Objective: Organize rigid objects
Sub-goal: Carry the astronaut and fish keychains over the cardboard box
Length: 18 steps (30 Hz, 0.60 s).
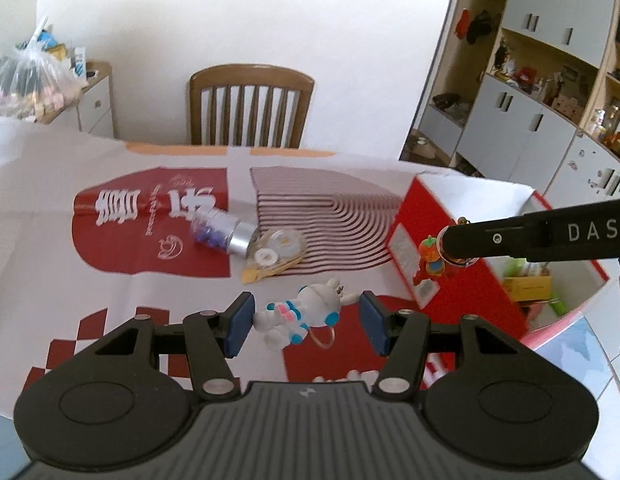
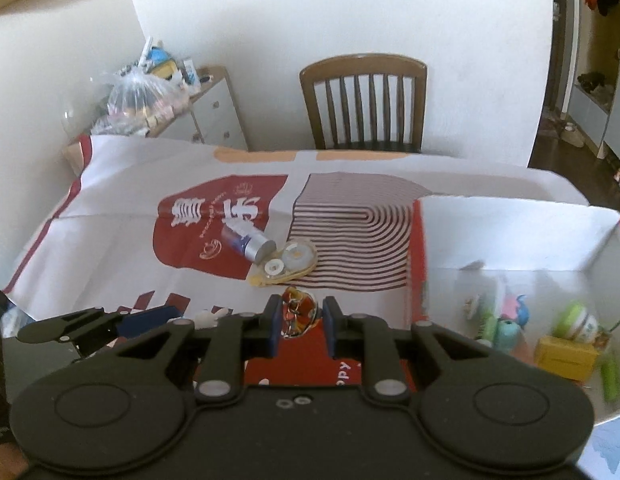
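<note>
Leftmost on the printed table cover (image 1: 50, 208) lay a small glass jar (image 1: 224, 232) on its side, silver cap toward a clear tape dispenser (image 1: 276, 254) that touched it. Nearer the camera, the left gripper (image 1: 306, 322) stood about half open, and the white astronaut figure (image 1: 300, 316) hung between its blue pads; the left pad met the figure's leg, while a gap showed at the right pad, so a firm hold could not be told. Further right, the right gripper (image 2: 300, 324) was nearly closed on an orange keychain toy (image 2: 298, 314), carried in the air just beside the red wall of the open box (image 1: 437, 248). Inside that box, at the far right, sat a yellow block (image 2: 565, 356) and several small green toys (image 2: 581, 320), blurred.
</note>
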Each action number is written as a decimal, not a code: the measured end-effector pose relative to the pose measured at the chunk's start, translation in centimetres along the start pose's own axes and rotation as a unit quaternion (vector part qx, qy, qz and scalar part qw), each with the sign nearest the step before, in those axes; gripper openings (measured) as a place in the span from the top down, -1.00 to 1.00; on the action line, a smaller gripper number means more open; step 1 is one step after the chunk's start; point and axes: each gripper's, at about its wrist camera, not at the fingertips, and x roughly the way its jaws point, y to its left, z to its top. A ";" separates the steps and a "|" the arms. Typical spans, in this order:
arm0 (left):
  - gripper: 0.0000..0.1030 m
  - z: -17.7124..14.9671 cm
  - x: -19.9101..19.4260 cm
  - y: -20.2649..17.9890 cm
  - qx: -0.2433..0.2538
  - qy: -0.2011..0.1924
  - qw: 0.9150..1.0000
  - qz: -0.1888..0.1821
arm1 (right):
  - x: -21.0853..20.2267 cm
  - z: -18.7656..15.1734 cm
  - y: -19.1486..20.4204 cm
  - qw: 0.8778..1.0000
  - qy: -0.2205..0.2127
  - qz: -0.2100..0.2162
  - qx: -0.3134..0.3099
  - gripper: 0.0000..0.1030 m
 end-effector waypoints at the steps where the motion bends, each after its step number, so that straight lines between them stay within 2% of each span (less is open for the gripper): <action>1: -0.11 0.3 -0.3 -0.3 0.002 -0.002 1.000 -0.001 | -0.5 0.0 -0.2 1.000 -0.004 0.002 -0.001 0.61; 9: -0.11 2.4 -2.4 -3.6 0.017 -0.024 1.000 0.004 | -4.0 0.2 -3.3 0.999 -0.036 -0.004 0.006 0.61; 18: -0.11 3.6 -2.9 -8.6 0.029 -0.032 0.999 -0.006 | -7.4 -0.2 -7.7 0.998 -0.056 -0.018 0.008 0.61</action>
